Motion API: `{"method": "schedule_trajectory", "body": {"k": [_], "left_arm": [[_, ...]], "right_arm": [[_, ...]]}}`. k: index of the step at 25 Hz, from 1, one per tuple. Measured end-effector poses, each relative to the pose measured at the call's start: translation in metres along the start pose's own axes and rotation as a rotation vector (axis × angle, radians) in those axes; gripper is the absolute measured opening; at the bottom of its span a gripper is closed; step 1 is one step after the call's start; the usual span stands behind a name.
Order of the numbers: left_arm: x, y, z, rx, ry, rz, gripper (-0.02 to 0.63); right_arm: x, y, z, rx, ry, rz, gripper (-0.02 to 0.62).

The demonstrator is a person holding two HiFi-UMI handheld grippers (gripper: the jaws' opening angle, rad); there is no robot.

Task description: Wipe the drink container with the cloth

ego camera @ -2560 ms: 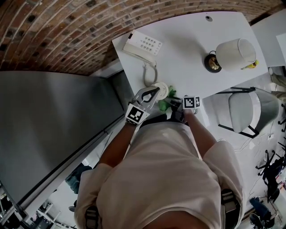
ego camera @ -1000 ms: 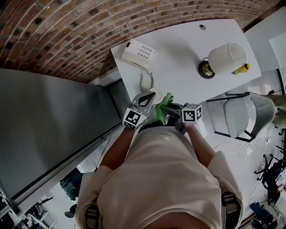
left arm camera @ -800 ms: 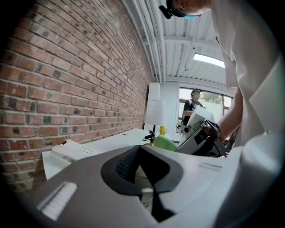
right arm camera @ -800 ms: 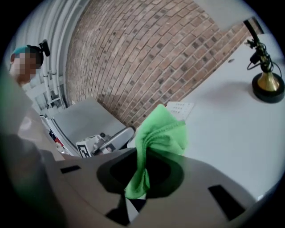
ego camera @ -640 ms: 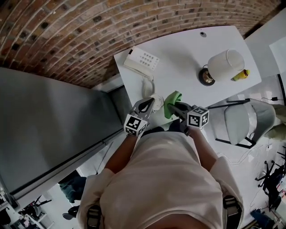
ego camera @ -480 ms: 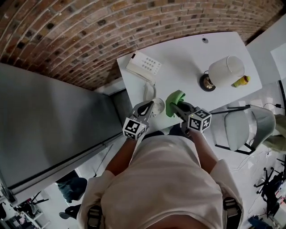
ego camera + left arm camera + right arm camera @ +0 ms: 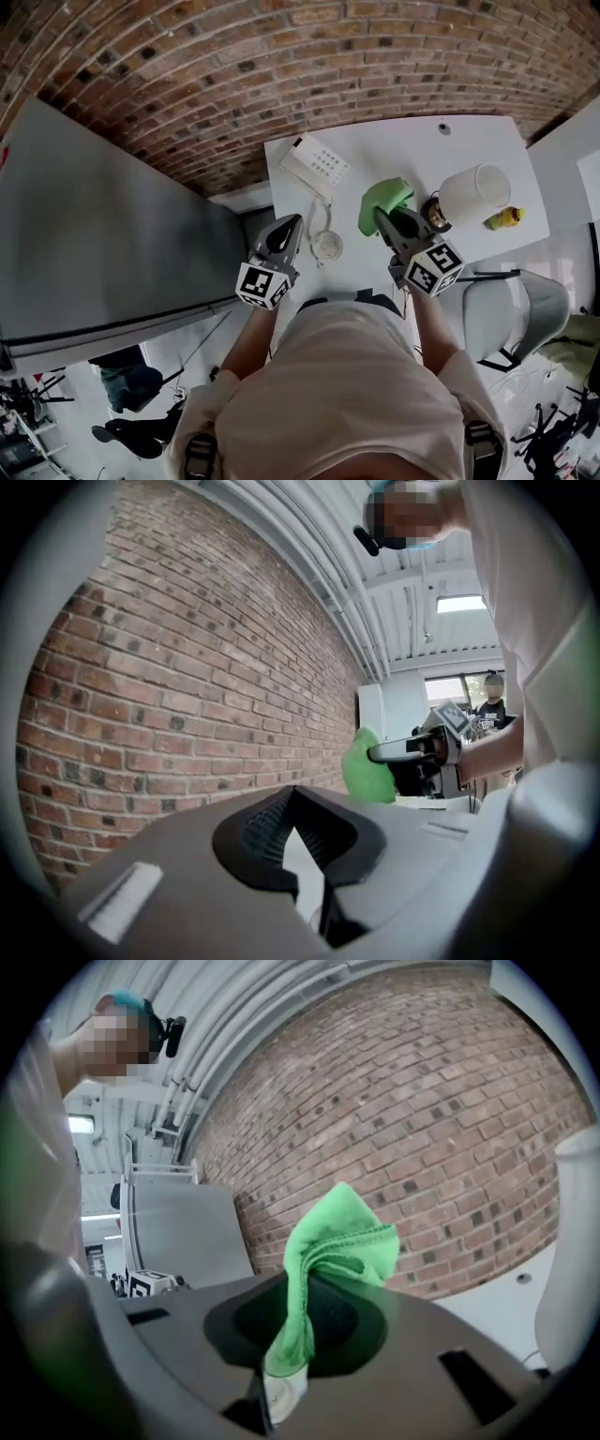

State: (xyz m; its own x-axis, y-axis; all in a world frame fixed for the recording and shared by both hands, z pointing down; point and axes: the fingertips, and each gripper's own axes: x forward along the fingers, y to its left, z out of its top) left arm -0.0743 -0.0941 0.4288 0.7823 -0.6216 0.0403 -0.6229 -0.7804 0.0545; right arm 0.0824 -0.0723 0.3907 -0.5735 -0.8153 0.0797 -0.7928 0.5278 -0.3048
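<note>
The drink container (image 7: 327, 247), a small round pale cup seen from above, stands on the white table (image 7: 394, 150) near its front edge, between the two grippers. My left gripper (image 7: 292, 223) is to the cup's left, apart from it, shut and holding nothing; in the left gripper view (image 7: 298, 841) its jaws point at the brick wall. My right gripper (image 7: 381, 214) is to the cup's right, shut on a green cloth (image 7: 383, 198) that sticks up out of the jaws (image 7: 300, 1321). The cloth (image 7: 337, 1232) does not touch the cup.
A white desk phone (image 7: 317, 164) lies at the table's far left, its cord (image 7: 314, 220) running beside the cup. A lamp with a white shade (image 7: 473, 194) and a yellow bottle (image 7: 503, 218) stand on the right. A grey cabinet (image 7: 112, 234) is left of the table, a chair (image 7: 506, 300) to the right.
The left gripper, earlier around the cup, has let go, shut and moved off to the left. The right gripper has carried the cloth away from the cup, toward the lamp.
</note>
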Motion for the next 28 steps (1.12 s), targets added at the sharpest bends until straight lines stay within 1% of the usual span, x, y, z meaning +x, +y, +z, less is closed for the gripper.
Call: {"method": "schedule_trajectory", "body": {"k": [4, 8, 12, 17, 21, 28], "left_arm": [[-0.007, 0.011, 0.03, 0.023, -0.023, 0.102, -0.008], [-0.011, 0.017, 0.057, 0.016, -0.066, 0.183, -0.008], [-0.012, 0.014, 0.067, 0.054, -0.068, 0.233, -0.008], [-0.017, 0.015, 0.068, 0.019, -0.065, 0.286, -0.008], [-0.021, 0.016, 0.072, 0.017, -0.075, 0.315, -0.008], [-0.018, 0.017, 0.076, 0.027, -0.075, 0.34, -0.008]], "right_arm": [[-0.002, 0.002, 0.031, -0.118, -0.033, -0.03, 0.043], [0.001, 0.002, 0.044, -0.202, -0.022, -0.055, 0.043], [0.002, -0.002, 0.046, -0.198, -0.022, -0.032, 0.043], [0.008, -0.006, 0.044, -0.209, -0.012, -0.01, 0.043], [0.013, -0.007, 0.044, -0.225, -0.009, 0.001, 0.043], [0.018, -0.009, 0.047, -0.26, -0.014, 0.0, 0.043]]}}
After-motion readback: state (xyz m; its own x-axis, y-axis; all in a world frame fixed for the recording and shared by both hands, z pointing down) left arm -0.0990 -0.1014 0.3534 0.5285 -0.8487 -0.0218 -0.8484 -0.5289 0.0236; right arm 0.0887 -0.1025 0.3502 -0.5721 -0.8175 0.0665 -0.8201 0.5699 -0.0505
